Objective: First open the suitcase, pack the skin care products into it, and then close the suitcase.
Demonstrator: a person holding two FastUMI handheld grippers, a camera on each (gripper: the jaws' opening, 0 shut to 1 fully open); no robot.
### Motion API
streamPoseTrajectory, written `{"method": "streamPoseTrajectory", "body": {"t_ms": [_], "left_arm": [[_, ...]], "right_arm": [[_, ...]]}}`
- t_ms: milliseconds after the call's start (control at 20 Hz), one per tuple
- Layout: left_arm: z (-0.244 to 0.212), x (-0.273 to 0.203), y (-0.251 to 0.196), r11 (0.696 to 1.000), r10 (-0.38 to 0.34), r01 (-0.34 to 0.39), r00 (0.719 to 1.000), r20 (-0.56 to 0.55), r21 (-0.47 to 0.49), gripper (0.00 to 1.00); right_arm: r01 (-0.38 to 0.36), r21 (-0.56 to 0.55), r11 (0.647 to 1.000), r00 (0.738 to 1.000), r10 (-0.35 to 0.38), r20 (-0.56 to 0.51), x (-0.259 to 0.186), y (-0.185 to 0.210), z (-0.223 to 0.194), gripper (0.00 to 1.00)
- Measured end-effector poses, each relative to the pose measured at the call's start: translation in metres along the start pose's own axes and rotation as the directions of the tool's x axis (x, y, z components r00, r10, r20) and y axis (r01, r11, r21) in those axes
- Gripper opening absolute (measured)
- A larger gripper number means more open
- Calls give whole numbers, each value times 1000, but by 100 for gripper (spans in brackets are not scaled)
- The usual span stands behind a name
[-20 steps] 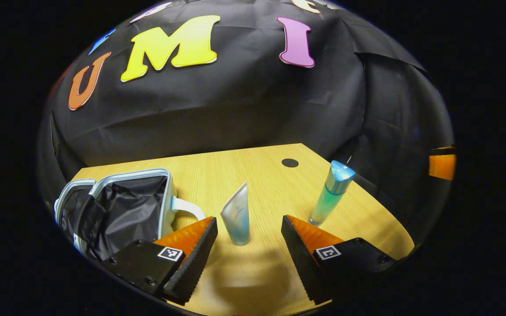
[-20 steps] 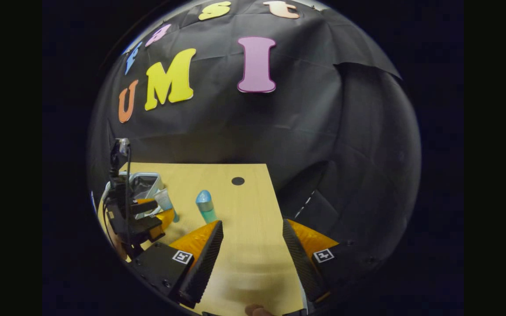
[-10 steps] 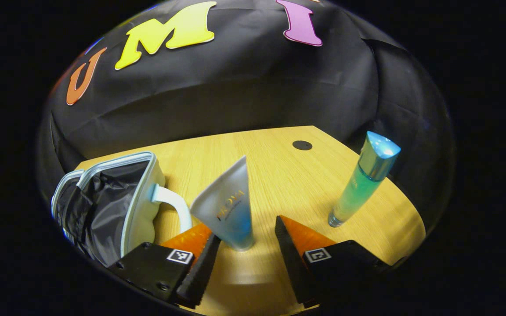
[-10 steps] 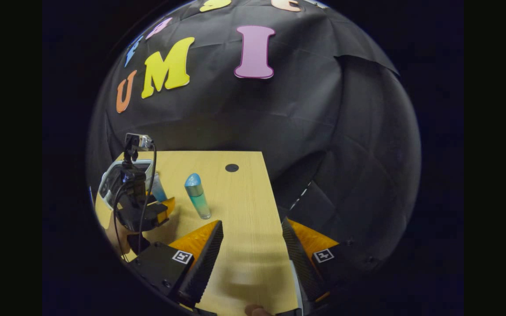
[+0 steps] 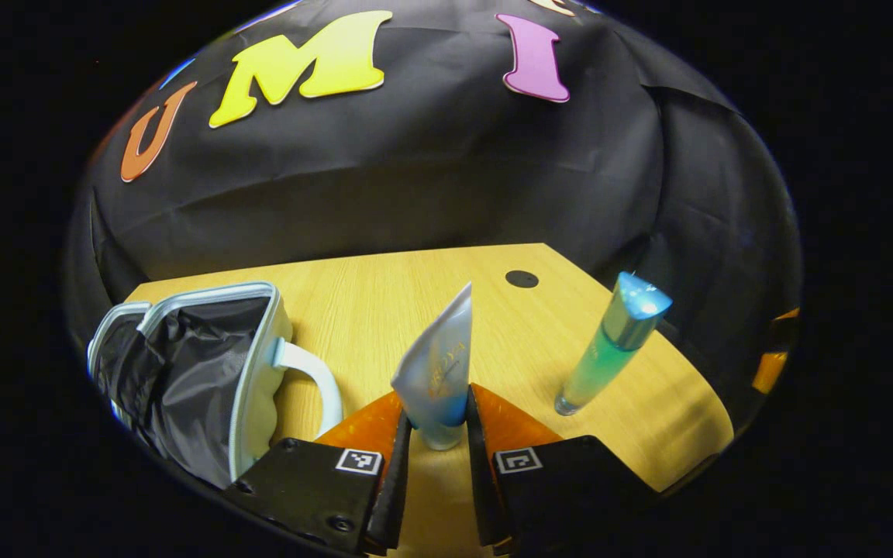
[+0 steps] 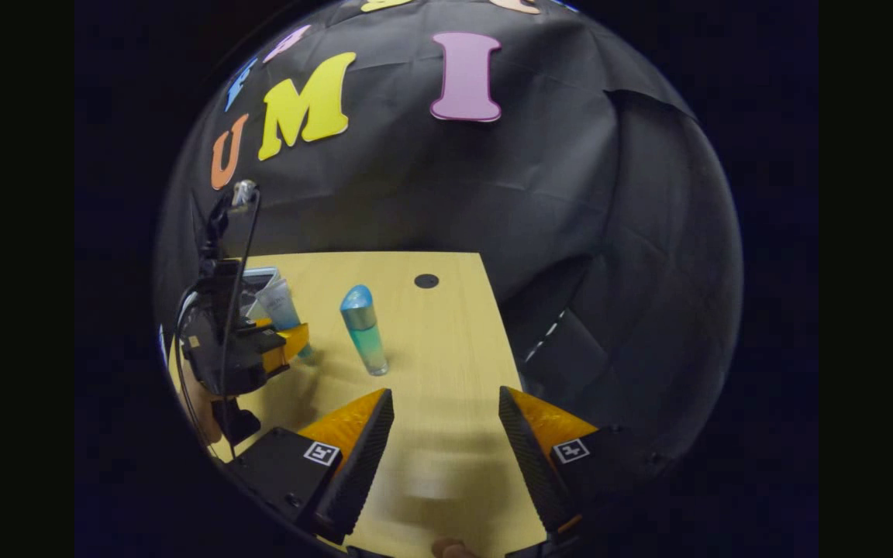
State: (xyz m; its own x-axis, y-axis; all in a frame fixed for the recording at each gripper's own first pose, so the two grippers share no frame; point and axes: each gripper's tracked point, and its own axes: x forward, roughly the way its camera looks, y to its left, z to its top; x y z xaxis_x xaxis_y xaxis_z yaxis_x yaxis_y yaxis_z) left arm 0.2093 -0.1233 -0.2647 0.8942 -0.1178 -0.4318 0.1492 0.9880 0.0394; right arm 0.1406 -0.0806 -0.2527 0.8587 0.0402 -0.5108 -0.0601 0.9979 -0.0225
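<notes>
Wooden table (image 5: 384, 302) (image 6: 446, 364) under both jaw pairs; round dark hole (image 5: 522, 278) (image 6: 426, 280) far ahead of them.

Faint orange lettering on the tube (image 5: 437, 370), perhaps a brand, unreadable.

Wood-grain table (image 5: 384, 302); frosted plastic tube (image 5: 437, 368); crinkled cloth suitcase lining (image 5: 183, 387).

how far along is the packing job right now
Done: the suitcase lies open on the table, its dark lining showing. In hand: the left gripper is shut on the frosted tube, which stands upright beside the suitcase. Left: the tube goes in, then the green bottle, standing untouched; the right gripper is open over bare table. Closing the suitcase comes last.
</notes>
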Motion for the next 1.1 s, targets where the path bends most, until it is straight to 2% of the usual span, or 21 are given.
{"method": "streamPoseTrajectory", "body": {"t_ms": [150,300,450,550,700,850,950,1100], "left_arm": [[12,-28,4,999,-24,24,1000,-4,30,39],[20,-60,21,999,-7,8,1000,-12,48,39],[24,-90,47,999,22,-21,1000,-17,34,39],[21,-103,68,999,46,-46,999,-23,25,39],[8,-121,98,997,83,-83,996,-45,-1,39],[3,-135,128,991,121,-123,992,-49,-44,39],[0,-142,147,987,149,-152,987,-53,-57,39],[-7,-144,179,976,193,-199,978,-72,-86,39]], "right_arm": [[-51,5,999,999,51,18,21,29,8,81],[-107,3,994,993,107,43,46,63,16,81],[-109,-17,994,993,110,43,79,82,14,81],[-111,16,994,994,111,23,97,91,7,82],[-94,76,993,996,93,14,116,97,5,81],[-64,66,996,998,63,17,127,96,2,79],[-39,54,998,999,39,17,134,94,1,72],[-12,33,999,1000,11,24,137,95,3,55]]}}
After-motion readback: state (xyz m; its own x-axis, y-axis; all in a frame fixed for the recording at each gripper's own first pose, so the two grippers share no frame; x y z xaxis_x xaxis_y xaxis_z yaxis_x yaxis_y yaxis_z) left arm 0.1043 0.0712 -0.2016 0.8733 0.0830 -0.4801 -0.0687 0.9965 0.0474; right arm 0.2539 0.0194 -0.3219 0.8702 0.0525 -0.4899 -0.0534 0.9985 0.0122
